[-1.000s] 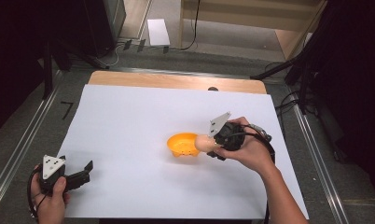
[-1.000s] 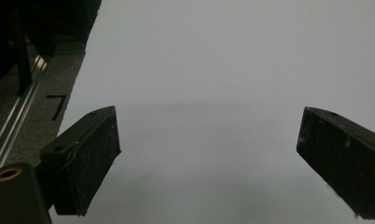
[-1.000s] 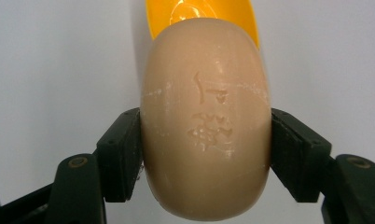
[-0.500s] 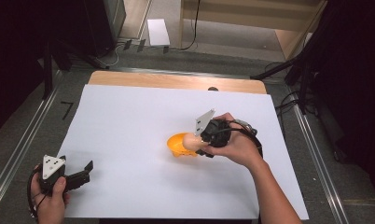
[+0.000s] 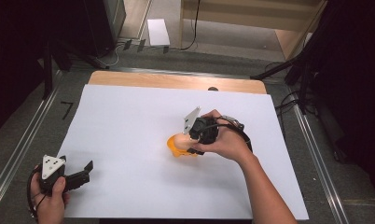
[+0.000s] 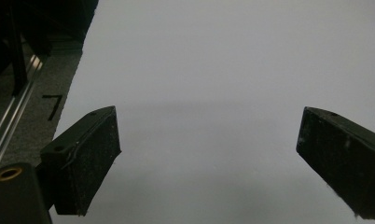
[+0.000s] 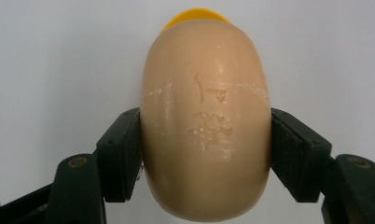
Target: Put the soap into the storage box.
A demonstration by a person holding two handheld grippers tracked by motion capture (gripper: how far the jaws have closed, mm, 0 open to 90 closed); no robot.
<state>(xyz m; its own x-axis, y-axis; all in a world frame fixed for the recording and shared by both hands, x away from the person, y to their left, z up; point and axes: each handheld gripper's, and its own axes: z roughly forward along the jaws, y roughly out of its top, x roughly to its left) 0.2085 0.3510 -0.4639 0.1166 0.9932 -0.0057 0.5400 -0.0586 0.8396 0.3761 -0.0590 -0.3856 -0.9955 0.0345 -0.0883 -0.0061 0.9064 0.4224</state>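
Observation:
A beige oval soap bar [image 7: 205, 121] with a stamped mark sits clamped between the two black jaws of my right gripper [image 7: 205, 154]. Behind its top edge peeks an orange dish [image 7: 195, 16]. From above, the right gripper [image 5: 185, 141] points left and holds the soap bar [image 5: 180, 139] right over the orange dish [image 5: 177, 150], near the sheet's middle; whether soap and dish touch is unclear. My left gripper [image 5: 85, 171] rests at the near left corner of the sheet, held in a hand. Its jaws stand wide apart, and the left gripper [image 6: 209, 140] has only bare white paper between them.
A large white sheet [image 5: 129, 121] covers the table, with a strip of wooden tabletop [image 5: 176, 80] showing at the far edge. Metal rails [image 5: 17, 154] run along both sides. Dark floor, cables and a white box [image 5: 157, 31] lie beyond the table.
The right gripper has carried the soap leftward until it sits over the orange dish, now covering much of it. The left gripper has stayed where it was.

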